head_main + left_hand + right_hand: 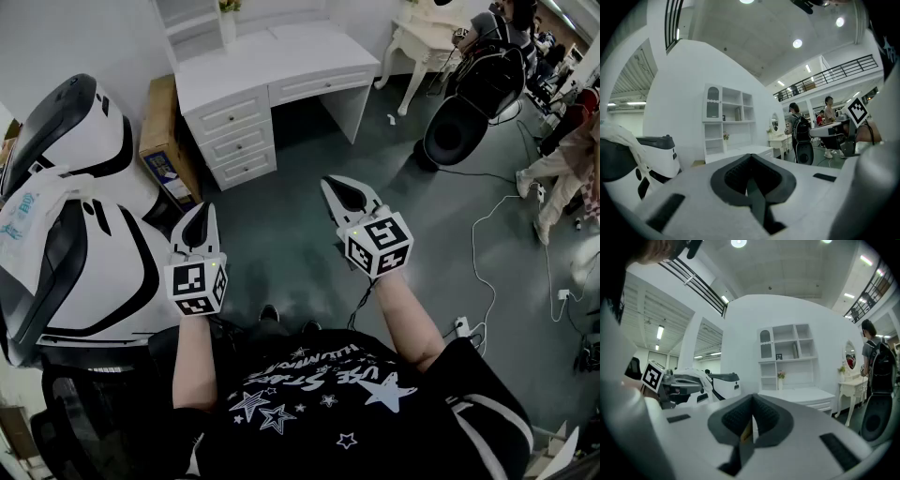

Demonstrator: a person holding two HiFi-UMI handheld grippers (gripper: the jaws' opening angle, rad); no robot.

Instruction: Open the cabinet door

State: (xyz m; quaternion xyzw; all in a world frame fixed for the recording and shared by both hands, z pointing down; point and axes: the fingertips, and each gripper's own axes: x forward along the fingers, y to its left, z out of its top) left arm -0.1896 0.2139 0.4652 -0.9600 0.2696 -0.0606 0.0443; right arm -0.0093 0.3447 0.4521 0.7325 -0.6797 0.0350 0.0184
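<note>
a dark grey floor [281,234] lies open ahead of the person and runs bare up to a white desk [281,56] at 12 o'clock. a big white-and-black pod [84,178] crowds the 9 o'clock side, a cardboard box [164,141] stands between it and the desk's drawers, and a black round seat [459,127] with loose cables [487,234] sits out at 2 o'clock. both forearms reach forward, level and side by side, with a clear gap between them. the left gripper [199,217] has its jaws pressed tight together with nothing between them, and the right gripper [337,190] is likewise closed and empty. the cabinet door [765,344] is an arched panel at the upper left of the shelf unit [785,352] standing on the desk. it lies at 12 o'clock of both grippers, well apart from them across the open floor, and looks flush with its frame.
</note>
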